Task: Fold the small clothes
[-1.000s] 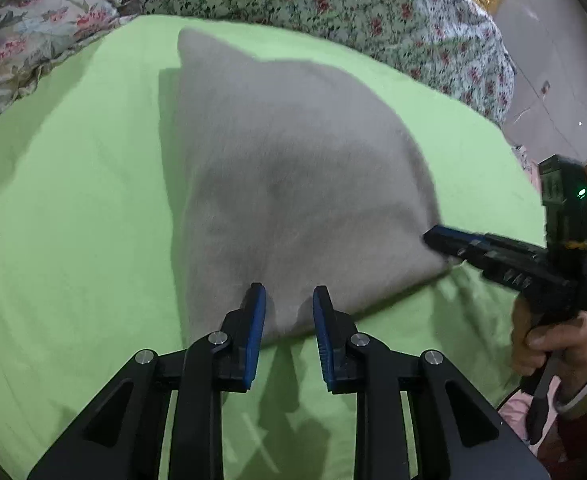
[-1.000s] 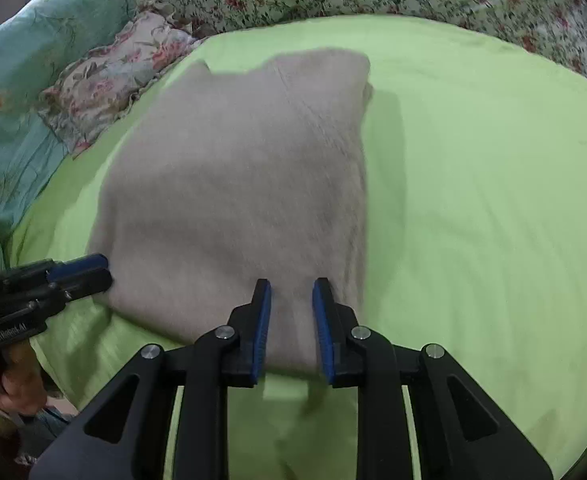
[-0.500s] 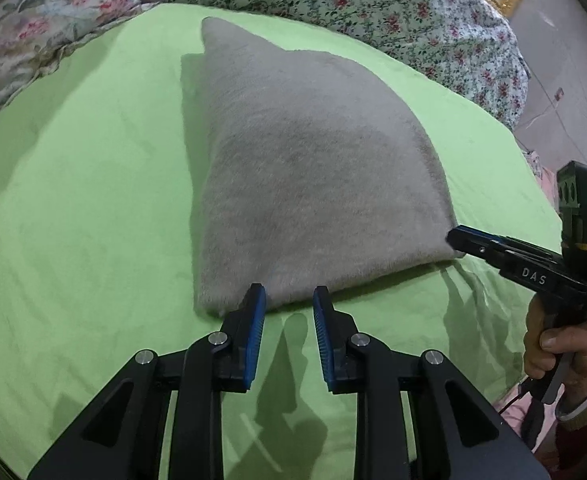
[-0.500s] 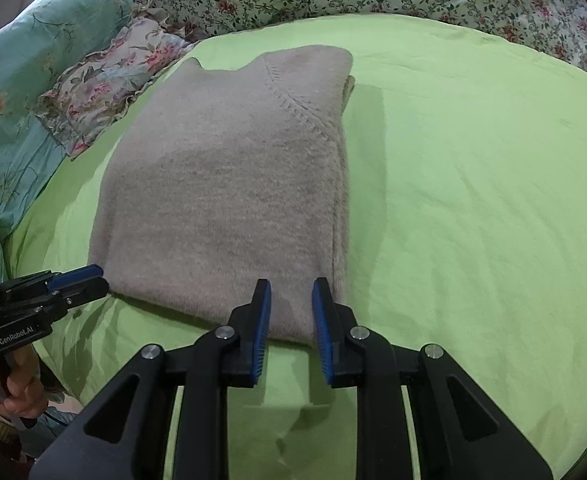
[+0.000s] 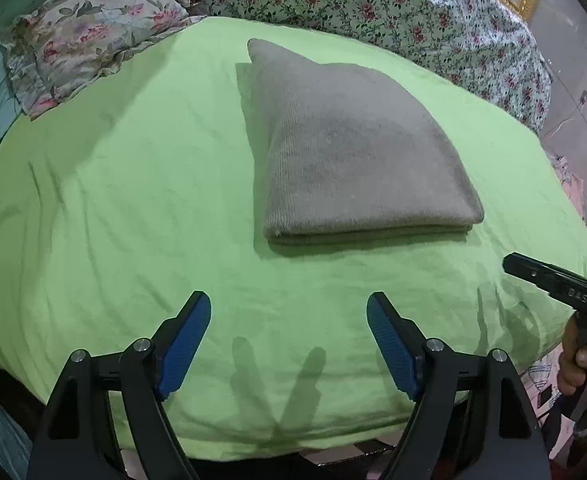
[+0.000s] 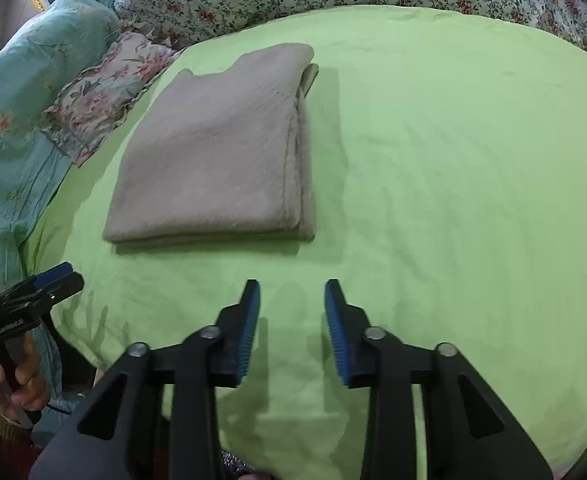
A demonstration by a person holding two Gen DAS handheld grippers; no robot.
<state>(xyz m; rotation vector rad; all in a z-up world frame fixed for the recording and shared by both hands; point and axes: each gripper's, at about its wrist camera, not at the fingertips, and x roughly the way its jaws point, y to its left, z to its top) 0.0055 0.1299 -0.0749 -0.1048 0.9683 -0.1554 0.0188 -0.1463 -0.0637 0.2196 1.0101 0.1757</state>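
**Black grippers, blue pads, bare hands**

The left gripper (image 5: 288, 306) is built of matte black angular arms with triangular cut-outs, joined by round silver screws. Its fingers (image 5: 185, 336) carry ribbed blue pads on their inner faces. The right gripper (image 6: 292, 294) has the same black frame, silver screws and blue ribbed pads (image 6: 335, 328). Seen from the side, its black body bears pale lettering reading "DAS". The right hand (image 5: 579, 364) shows bare skin and a fingernail. The left hand (image 6: 13, 380) is bare too, above a ribbed tan cuff and dark red sleeve.
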